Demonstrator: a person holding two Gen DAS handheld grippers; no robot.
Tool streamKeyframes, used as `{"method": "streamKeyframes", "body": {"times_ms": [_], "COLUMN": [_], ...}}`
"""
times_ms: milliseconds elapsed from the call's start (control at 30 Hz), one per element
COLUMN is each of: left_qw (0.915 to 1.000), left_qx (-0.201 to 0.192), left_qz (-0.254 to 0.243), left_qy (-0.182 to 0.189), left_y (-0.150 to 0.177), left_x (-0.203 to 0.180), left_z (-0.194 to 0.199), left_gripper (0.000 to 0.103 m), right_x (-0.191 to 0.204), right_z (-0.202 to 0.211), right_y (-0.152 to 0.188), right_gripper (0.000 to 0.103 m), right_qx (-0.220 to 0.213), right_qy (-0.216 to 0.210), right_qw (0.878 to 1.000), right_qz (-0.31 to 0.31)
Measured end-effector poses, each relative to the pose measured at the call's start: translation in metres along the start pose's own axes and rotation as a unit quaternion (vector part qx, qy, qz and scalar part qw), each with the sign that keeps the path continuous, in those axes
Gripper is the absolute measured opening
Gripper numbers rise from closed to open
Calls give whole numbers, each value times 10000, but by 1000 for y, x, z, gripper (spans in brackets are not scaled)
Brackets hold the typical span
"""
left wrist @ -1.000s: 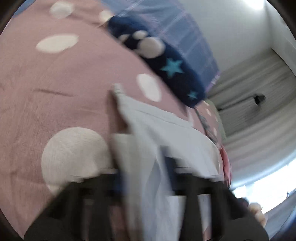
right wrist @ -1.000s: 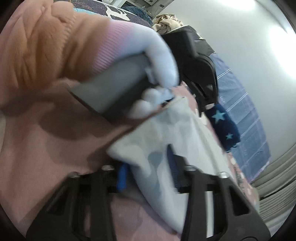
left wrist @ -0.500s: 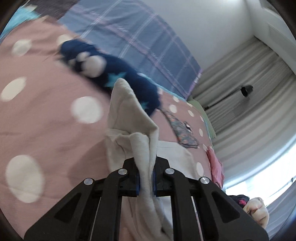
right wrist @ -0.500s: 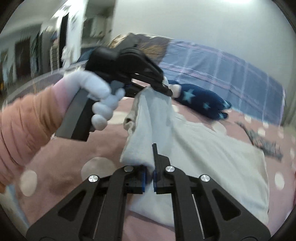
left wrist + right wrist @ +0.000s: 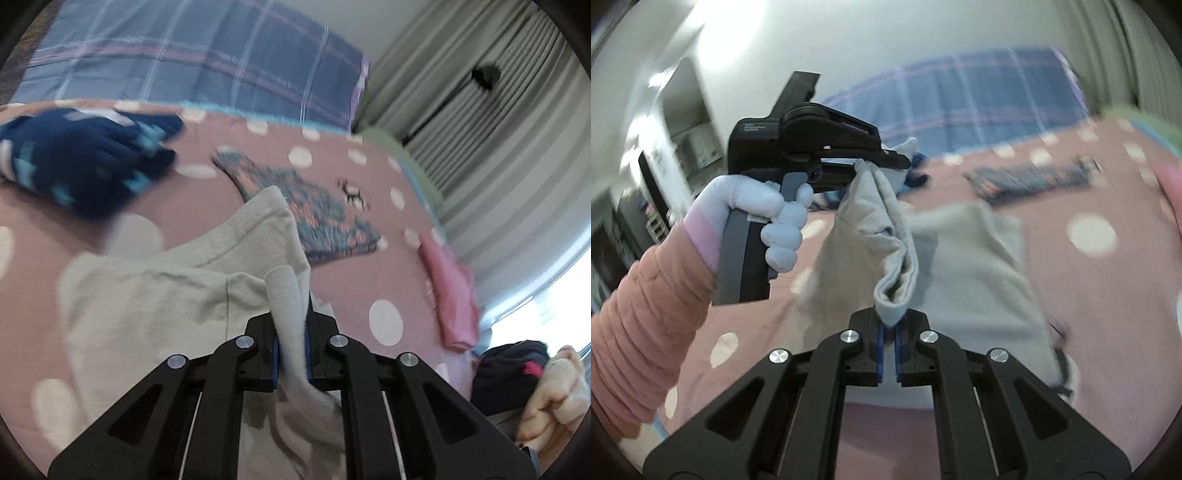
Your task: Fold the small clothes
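Note:
A pale grey small garment (image 5: 155, 306) lies on a pink polka-dot bedspread (image 5: 384, 295). My left gripper (image 5: 291, 343) is shut on one edge of it, with cloth bunched between the blue pads. My right gripper (image 5: 890, 332) is shut on another edge of the same garment (image 5: 975, 266). Its lifted edge hangs between the two grippers, above the rest, which lies flat. In the right wrist view the left gripper (image 5: 886, 162) is held by a white-gloved hand (image 5: 768, 210) up and to the left.
A dark blue star-print garment (image 5: 85, 158), a flat patterned garment (image 5: 314, 214) and a folded pink one (image 5: 450, 295) lie on the bed. A plaid blue blanket (image 5: 184, 55) covers the far end. Curtains (image 5: 498, 129) hang at the right, with a dark pile (image 5: 513, 365) and a plush toy (image 5: 554, 398) below.
Both grippers closed on the garment's edge, lifted it off the bed and carried it over toward the right. The views have swung toward the curtains.

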State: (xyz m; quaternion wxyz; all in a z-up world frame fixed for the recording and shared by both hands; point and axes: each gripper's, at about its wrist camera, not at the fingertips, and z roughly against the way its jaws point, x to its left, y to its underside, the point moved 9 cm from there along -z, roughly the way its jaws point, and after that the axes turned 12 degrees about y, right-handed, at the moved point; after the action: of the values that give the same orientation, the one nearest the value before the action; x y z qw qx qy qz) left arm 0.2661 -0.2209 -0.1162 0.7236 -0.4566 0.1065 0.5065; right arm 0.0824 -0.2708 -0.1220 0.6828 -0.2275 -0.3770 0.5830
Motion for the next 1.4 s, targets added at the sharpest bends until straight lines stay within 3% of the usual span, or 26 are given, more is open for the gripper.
{"method": "streamKeyframes", "body": {"times_ms": [133,233,533,667,700,767,833,900,1067,1200,1300,1333,1400], "left_qw": [9984,9966,9949,9964,9970,9965,9947,9929,9850,9874,9867,9868,9885], "left_qx": [457,644,693,629,580,430,276,153,-122,-255,-76,25,111], "left_qz": [-60,-65,-268,-351,-389,-533,-788,-1005,-1549,-1275,-1047,-907,-563], "left_qy": [-336,-503,-684,-440,-334,-469,-597,-618,-747,-907,-1242,-1341,-1396], "left_y": [15,24,26,28,27,23,19,21,54,96,129,142,159], "left_x": [-5,-1,-6,-14,-19,-26,-35,-45,-51,-19,14,27,48], "left_z": [-61,-85,-96,-98,-94,-83,-68,-49,16,66,81,85,91], "left_gripper": [9,9,10,28,36,47,47,55,64,68,68,69,68], "right_x": [-49,-63,-63,-81,-83,-83,-82,-81,-78,-77,-83,-88,-95], "right_z": [-11,-20,-14,-30,-33,-33,-32,-30,-22,-6,-19,-28,-28], "right_y": [17,27,28,50,56,60,59,57,51,32,44,55,61], "right_gripper": [3,3,3,3,3,3,3,3,3,3,4,11,14], "right_qx": [394,600,576,1088,1184,1208,1181,1138,1033,723,1046,1229,1234], "right_qy": [-26,-224,-614,-624,-653,-671,-664,-639,-717,-831,-549,-400,-391], "right_qw": [9973,9936,9914,9807,9781,9769,9775,9786,9791,9827,9841,9827,9805], "right_qz": [-627,-932,-1005,-1498,-1584,-1627,-1618,-1591,-1600,-1491,-1329,-1328,-1476]}}
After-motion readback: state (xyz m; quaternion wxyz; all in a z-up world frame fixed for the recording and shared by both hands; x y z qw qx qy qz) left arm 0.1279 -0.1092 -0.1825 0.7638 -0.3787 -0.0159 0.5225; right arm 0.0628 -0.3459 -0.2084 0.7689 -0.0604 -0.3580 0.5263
